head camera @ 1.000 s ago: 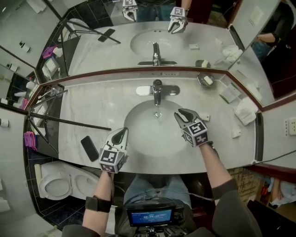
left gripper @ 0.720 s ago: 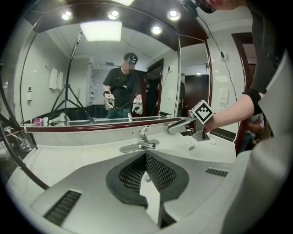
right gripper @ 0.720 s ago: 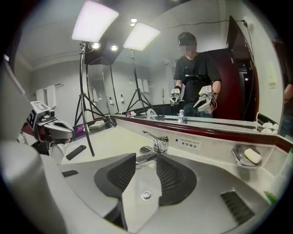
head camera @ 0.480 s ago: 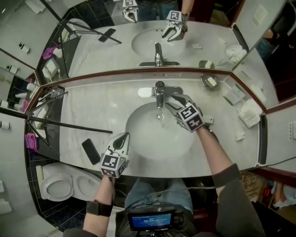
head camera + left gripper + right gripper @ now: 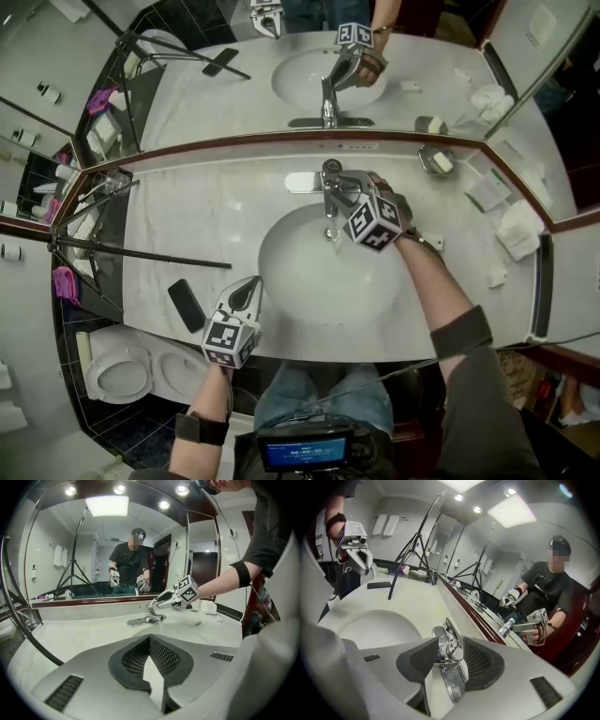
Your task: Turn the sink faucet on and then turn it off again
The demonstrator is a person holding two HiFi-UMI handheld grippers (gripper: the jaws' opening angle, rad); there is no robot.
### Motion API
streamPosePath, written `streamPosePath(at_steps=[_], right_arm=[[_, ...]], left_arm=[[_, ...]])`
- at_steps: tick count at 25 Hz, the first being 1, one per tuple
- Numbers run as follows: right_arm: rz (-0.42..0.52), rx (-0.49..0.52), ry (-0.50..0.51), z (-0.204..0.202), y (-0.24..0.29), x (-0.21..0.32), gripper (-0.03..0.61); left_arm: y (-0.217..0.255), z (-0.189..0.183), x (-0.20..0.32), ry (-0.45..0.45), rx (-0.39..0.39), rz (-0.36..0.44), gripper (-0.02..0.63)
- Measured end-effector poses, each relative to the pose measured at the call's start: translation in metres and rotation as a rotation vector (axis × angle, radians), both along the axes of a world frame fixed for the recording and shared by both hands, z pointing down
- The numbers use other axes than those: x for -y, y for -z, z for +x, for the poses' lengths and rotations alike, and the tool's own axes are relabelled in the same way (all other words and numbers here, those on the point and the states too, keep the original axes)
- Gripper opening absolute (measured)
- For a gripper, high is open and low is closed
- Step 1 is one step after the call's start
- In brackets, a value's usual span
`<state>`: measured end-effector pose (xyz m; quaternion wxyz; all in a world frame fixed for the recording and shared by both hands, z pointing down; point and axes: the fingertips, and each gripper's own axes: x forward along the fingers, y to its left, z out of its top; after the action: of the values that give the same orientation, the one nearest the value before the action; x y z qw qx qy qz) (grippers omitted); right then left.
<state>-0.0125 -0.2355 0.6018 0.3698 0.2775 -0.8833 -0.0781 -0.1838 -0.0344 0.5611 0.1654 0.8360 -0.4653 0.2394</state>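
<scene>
Over at the far rim of the white oval basin, dead centre below the mirror: chrome single-lever sink faucet, fixed to the pale marble counter. Reaching across the bowl with the right gripper, rolled onto its side, jaws just now drawing in with the faucet's lever top between them. Looks like pad contact on both flanks, so calling it a clench on the lever. Down at the near-left edge, resting the left gripper, pressed fully together on nothing.

Expect solid metal here: rigid, anchored, no give, nothing to lift, only a hinge to swing. Polished and probably damp, so slippery under the pads. Best to hold on the lever itself, flat sides squarely between the pads, not on the round body or the spout. Squeeze firmly, swing gently, then back the same way. Watch for pads skating off the chrome mid-swing.
</scene>
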Motion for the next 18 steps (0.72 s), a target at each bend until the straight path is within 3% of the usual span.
streamPosePath(at_steps=[10, 18], right_arm=[[0.105, -0.085, 0.071, -0.013, -0.007, 0.016, 0.123], [0.131, -0.150, 0.114, -0.012, -0.008, 0.009, 0.116]], left_arm=[[-0.018, -0.003, -0.004, 0.008, 0.006, -0.025, 0.001], [-0.027, 0.006, -0.007, -0.003, -0.006, -0.038, 0.001]])
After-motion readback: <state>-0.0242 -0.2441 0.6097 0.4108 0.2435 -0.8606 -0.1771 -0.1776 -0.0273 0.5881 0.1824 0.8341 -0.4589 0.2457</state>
